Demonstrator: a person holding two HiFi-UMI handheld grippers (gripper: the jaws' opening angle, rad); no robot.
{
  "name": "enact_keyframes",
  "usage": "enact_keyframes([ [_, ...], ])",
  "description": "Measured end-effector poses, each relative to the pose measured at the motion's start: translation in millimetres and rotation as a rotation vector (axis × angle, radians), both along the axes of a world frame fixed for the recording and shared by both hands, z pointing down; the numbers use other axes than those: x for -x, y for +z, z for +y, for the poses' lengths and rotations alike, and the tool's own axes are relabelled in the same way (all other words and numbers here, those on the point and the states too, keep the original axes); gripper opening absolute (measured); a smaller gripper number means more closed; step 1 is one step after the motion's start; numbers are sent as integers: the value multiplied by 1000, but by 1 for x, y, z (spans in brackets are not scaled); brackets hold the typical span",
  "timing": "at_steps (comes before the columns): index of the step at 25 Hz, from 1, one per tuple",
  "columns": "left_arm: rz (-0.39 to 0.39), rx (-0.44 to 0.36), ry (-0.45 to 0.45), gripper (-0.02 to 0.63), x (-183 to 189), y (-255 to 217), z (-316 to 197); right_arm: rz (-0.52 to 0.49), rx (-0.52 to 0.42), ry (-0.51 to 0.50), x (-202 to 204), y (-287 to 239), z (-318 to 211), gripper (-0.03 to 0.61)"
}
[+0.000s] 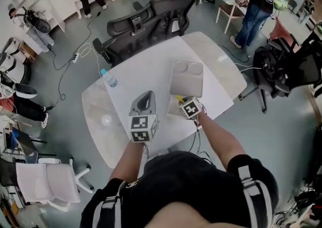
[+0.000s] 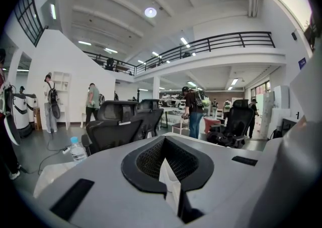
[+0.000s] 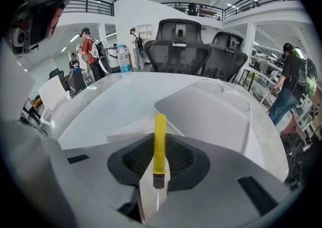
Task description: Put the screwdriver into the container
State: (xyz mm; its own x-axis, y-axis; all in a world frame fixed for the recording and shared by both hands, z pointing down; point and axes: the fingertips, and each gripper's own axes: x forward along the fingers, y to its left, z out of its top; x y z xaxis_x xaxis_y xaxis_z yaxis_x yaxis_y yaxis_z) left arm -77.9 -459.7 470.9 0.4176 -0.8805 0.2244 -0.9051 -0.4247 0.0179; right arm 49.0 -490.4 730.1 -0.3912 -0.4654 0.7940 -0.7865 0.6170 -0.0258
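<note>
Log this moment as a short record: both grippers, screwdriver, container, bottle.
left gripper: shut, nothing between its jaws
right gripper: shut on the screwdriver
screwdriver: yellow handle, clamped, not yet in the container
container: grey tray on the table, just ahead of the right gripper
bottle: upright, near the table's far left edge

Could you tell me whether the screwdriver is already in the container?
No, the screwdriver is clamped in the right gripper, and the container lies ahead of it.
</note>
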Motion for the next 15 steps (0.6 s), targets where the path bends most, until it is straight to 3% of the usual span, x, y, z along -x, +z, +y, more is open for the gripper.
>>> enact_keyframes([
  [4,-8,2,-12,12,9,1,-2,5,85,-9,7,16,7,67],
  [15,-21,14,-33,12,25,3,0,-59,160,-94,36,31,7,67],
])
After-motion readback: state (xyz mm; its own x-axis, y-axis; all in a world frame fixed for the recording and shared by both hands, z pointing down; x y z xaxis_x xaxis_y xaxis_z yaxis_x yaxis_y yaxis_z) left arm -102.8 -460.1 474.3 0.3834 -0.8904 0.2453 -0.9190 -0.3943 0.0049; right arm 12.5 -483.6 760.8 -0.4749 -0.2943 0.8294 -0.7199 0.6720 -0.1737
